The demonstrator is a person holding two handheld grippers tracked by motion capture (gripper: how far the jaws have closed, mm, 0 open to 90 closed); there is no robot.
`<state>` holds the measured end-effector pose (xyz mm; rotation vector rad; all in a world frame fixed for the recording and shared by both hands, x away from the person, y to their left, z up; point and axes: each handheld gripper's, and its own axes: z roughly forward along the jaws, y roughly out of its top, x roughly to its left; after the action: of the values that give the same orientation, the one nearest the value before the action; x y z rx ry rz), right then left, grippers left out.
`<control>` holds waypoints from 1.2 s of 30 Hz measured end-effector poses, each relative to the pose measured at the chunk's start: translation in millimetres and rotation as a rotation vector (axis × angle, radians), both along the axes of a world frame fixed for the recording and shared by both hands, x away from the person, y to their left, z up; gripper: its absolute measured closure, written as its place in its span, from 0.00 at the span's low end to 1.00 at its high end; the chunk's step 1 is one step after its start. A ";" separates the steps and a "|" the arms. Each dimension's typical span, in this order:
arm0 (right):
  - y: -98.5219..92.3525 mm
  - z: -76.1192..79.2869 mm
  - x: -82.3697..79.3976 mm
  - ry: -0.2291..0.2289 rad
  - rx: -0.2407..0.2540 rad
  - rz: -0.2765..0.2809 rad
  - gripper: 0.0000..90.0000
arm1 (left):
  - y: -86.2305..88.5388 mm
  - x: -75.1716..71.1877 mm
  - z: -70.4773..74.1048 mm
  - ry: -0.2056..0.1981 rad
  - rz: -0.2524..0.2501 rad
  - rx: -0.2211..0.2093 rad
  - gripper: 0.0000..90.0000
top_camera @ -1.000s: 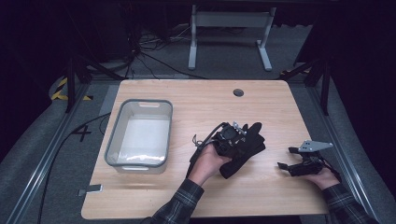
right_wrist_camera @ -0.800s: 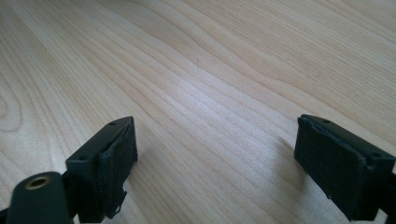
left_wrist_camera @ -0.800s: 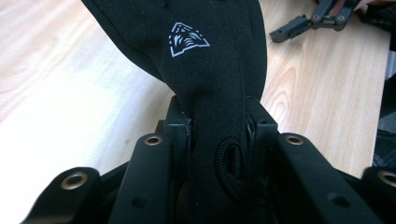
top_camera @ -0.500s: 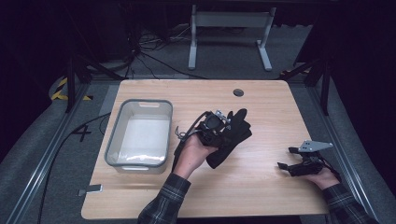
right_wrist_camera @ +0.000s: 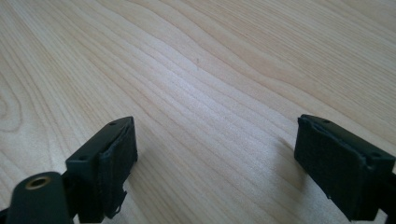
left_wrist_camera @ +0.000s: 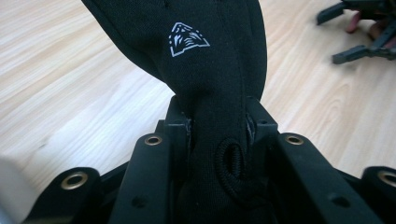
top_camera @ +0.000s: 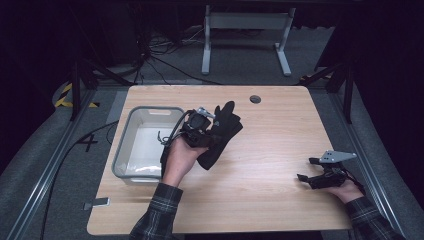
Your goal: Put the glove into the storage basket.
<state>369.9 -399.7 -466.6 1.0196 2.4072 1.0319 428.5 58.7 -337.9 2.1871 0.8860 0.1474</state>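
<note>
Two grippers: one loaded, one empty.
Left gripper [top_camera: 202,131]: clamped on black glove [left_wrist_camera: 210,60], cuff pinched between both pads.
Glove place: lifted off table [top_camera: 280,125], just right of grey bin [top_camera: 122,150].
Right gripper [top_camera: 306,169]: jaws wide apart, nothing between, near right edge.

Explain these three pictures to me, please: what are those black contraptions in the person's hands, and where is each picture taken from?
There is no robot here: a person sits at a wooden table holding a hand-operated two-jaw gripper in each hand. The wide picture comes from a fixed camera above the table. The other two come from small cameras riding on the grippers, looking along their black jaws. The left gripper is clamped on a black glove with a small white logo, holding it up beside a clear plastic bin. The right gripper rests near the table's right edge, its jaws apart with bare wood between them.
</note>
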 end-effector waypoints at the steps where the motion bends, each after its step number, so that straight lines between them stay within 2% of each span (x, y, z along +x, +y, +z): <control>1: 0.0 0.0 0.0 0.000 0.000 0.000 0.16 | 4.4 0.5 0.1 -0.003 0.010 0.007 0.77; 7: 0.0 0.0 0.0 0.000 0.000 0.000 0.15 | 30.4 3.3 -2.5 -0.002 0.079 0.002 0.77; 14: 0.9 0.1 0.6 -0.002 -0.003 -0.006 0.15 | 56.4 2.1 -4.7 -0.011 0.124 0.007 0.77; 23: 1.1 0.0 1.3 -0.001 -0.002 -0.003 0.15 | 97.7 2.7 -11.9 -0.019 0.208 0.009 0.77; 27: 0.9 0.0 1.5 -0.001 -0.002 0.001 0.15 | 116.2 6.5 -17.9 -0.007 0.258 0.024 0.77; 29: 0.8 0.0 1.7 -0.001 -0.002 0.002 0.15 | 119.5 7.3 -19.8 -0.004 0.267 0.026 0.77; 31: 1.4 0.0 2.3 -0.001 -0.002 0.003 0.15 | 127.5 10.9 -27.8 0.013 0.282 0.053 0.77; 36: 1.4 -0.1 2.4 -0.002 -0.003 0.004 0.15 | 134.7 16.3 -41.8 0.038 0.293 0.063 0.77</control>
<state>372.3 -398.2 -466.7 1.0127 2.4093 1.0304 444.8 193.4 -379.7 2.1122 1.2361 0.2792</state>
